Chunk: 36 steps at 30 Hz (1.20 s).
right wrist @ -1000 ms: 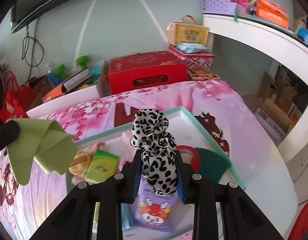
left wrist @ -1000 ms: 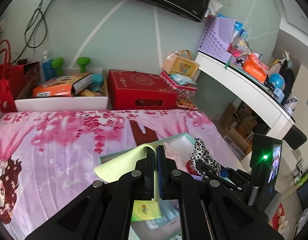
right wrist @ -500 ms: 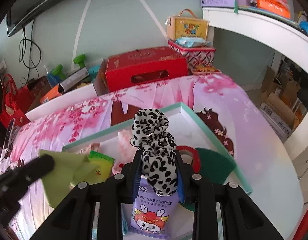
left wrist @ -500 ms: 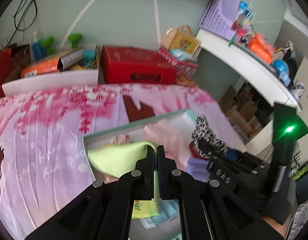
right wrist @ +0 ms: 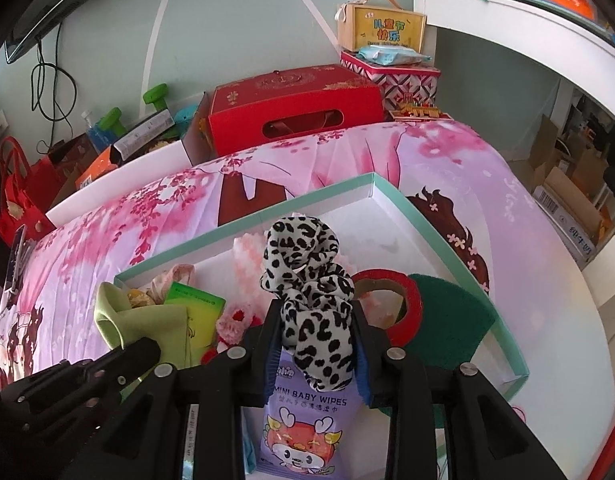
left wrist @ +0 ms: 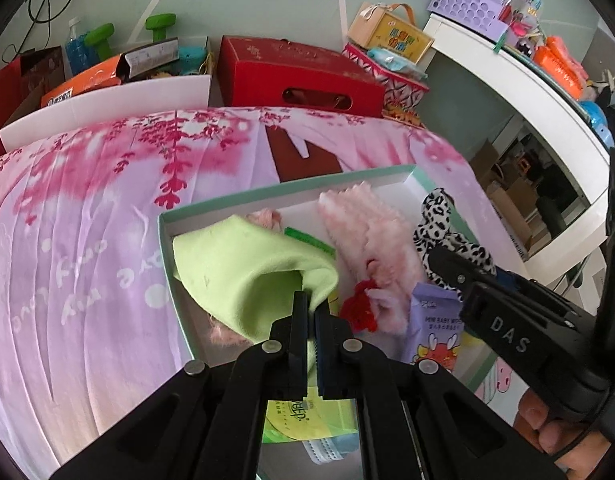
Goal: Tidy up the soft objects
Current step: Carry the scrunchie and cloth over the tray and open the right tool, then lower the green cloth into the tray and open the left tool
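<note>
My left gripper [left wrist: 310, 305] is shut on a light green cloth [left wrist: 243, 268], which drapes down into the left end of a mint-rimmed white tray [left wrist: 267, 194]. The cloth also shows in the right wrist view [right wrist: 147, 324]. My right gripper [right wrist: 316, 312] is shut on a black-and-white leopard-print scrunchie [right wrist: 307, 276] and holds it above the tray [right wrist: 431, 224]. The scrunchie also shows in the left wrist view [left wrist: 441, 224]. A fluffy pink item [left wrist: 367, 232] lies in the tray.
The tray also holds a purple baby wipes pack [right wrist: 303, 416], a red tape roll [right wrist: 403, 300], a dark green pad [right wrist: 455, 316] and a green packet [right wrist: 195, 300]. A red box [right wrist: 295, 104] and cartons stand beyond the pink bedspread [left wrist: 87, 240].
My left gripper has carried the green cloth right and down, from outside the tray to its left end. My right gripper still holds the scrunchie over the tray.
</note>
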Each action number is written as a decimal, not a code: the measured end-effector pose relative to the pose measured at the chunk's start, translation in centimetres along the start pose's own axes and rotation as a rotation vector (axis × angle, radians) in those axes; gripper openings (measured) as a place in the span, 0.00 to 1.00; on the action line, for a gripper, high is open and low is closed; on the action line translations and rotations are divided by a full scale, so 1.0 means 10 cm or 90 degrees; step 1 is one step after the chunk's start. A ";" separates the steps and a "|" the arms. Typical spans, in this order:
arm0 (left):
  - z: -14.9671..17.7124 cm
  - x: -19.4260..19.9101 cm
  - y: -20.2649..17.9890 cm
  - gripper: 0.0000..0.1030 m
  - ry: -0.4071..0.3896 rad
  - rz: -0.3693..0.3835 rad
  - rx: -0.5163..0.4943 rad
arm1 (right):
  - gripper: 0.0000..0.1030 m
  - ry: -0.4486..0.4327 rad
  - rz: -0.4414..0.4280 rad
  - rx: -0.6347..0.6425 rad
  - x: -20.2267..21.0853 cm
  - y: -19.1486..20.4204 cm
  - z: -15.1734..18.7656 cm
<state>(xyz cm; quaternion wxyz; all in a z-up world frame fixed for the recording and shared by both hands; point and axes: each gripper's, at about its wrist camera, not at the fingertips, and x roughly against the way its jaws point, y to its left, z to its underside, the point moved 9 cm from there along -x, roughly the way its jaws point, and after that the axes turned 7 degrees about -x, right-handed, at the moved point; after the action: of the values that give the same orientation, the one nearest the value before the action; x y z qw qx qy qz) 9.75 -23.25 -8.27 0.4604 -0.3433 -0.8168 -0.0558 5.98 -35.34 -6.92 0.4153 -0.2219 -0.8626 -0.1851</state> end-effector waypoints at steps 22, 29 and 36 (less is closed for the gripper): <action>0.01 0.30 0.16 0.49 0.021 -0.058 0.025 | 0.70 0.025 0.030 0.020 0.09 -0.02 0.04; 0.08 0.43 0.58 0.70 0.032 -0.153 0.070 | 0.89 0.037 0.034 0.037 0.11 0.01 0.08; 0.28 0.35 1.00 0.87 0.074 -0.237 0.113 | 1.00 0.039 0.034 0.047 0.10 0.05 0.11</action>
<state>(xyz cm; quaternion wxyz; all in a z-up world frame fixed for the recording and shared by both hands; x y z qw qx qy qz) 12.72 -12.74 -9.31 0.5170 -0.1409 -0.8398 -0.0877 5.00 -34.11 -6.65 0.4541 -0.2240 -0.8494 -0.1487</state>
